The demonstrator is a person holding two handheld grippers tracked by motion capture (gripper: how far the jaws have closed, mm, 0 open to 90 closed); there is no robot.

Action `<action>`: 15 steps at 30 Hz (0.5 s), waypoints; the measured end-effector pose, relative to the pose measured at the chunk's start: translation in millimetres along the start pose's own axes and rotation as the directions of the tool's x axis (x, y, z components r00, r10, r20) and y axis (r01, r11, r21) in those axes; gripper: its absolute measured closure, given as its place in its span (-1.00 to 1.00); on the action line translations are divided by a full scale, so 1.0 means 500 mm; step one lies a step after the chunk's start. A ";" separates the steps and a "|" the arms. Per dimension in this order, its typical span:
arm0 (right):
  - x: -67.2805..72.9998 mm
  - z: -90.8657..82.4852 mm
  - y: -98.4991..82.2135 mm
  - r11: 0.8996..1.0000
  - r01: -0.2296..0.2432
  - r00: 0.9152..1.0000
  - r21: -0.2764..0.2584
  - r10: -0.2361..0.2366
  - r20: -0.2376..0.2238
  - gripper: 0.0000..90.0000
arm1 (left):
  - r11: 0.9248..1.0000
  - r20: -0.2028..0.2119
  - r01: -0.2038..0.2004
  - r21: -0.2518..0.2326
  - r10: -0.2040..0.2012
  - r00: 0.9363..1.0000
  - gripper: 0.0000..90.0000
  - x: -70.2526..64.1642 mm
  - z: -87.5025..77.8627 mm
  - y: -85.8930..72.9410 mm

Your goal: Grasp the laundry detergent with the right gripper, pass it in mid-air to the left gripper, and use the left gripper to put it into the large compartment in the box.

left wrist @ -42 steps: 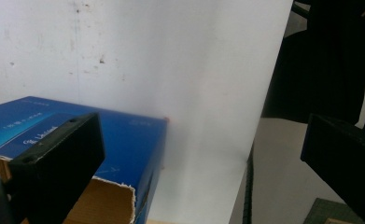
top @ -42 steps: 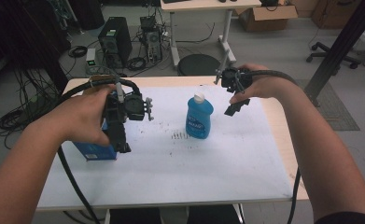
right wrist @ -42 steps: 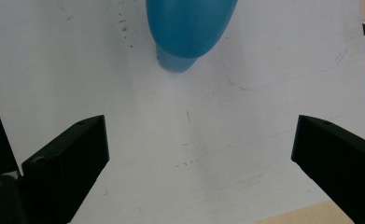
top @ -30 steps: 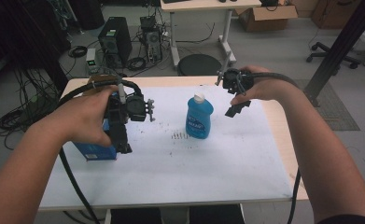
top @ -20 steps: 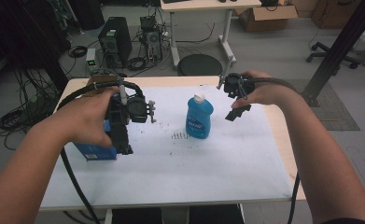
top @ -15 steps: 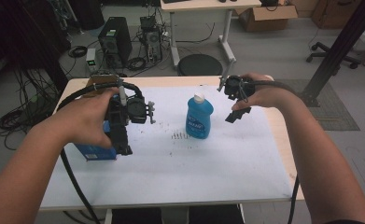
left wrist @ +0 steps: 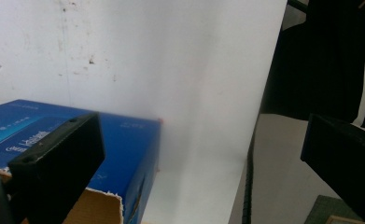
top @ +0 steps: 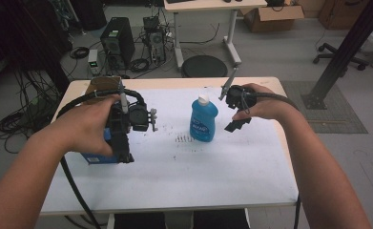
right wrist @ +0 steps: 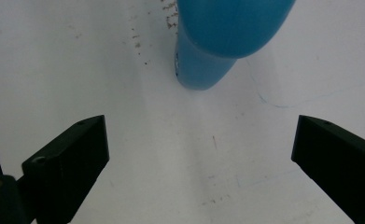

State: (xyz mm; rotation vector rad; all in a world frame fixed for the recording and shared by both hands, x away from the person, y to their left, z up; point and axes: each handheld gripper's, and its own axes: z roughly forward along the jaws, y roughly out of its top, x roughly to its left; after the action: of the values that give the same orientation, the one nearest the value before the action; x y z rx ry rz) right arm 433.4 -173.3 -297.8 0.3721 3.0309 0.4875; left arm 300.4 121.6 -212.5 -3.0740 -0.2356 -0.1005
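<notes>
Now: left gripper (top: 124, 155) tilts down over box (top: 98, 156), fingers spread | right gripper (top: 236, 125) beside bottle (top: 203, 119), fingers spread above desk (top: 184, 176)

Soft even light, blurry close-ups, faint shadows

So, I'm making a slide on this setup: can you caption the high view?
Two handheld grippers over a white table: left gripper at a blue box, right gripper open beside an upright blue bottle.

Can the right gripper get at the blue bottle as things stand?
Probably yes. The right gripper hangs open just beside the upright blue bottle, with bare white table between them and nothing in the way.
</notes>
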 end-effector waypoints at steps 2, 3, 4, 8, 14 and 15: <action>0.003 0.009 -0.002 1.000 -0.008 1.000 -0.005 0.008 0.004 -0.91 | 1.000 0.002 0.006 0.002 -0.006 1.000 -0.99 -0.003 0.002 -0.001; 0.005 0.018 -0.003 1.000 -0.016 1.000 -0.018 0.016 0.005 -0.91 | 1.000 0.001 0.009 -0.006 -0.009 1.000 -0.99 -0.006 0.006 -0.002; 0.005 0.018 -0.003 1.000 -0.016 1.000 -0.018 0.016 0.005 -0.91 | 1.000 0.001 0.009 -0.006 -0.009 1.000 -0.99 -0.006 0.006 -0.002; 0.010 0.038 -0.007 0.998 -0.042 0.999 -0.049 0.042 0.000 -0.91 | 1.000 -0.002 0.006 -0.003 -0.006 1.000 -0.99 -0.009 0.009 -0.005; 0.010 0.064 -0.020 0.990 -0.092 0.996 -0.104 0.093 0.009 -0.91 | 1.000 0.002 0.006 -0.003 -0.006 1.000 -0.99 -0.011 0.014 -0.008; 0.010 0.069 -0.022 0.988 -0.101 0.995 -0.115 0.103 0.012 -0.91 | 1.000 0.003 0.007 -0.006 -0.007 1.000 -0.99 -0.011 0.015 -0.009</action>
State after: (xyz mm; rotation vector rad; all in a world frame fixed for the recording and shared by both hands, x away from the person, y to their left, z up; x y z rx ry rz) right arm 428.8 -171.7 -334.2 0.5239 2.9603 0.6562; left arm 294.7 125.7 -220.0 -3.0800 -0.2469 -0.0978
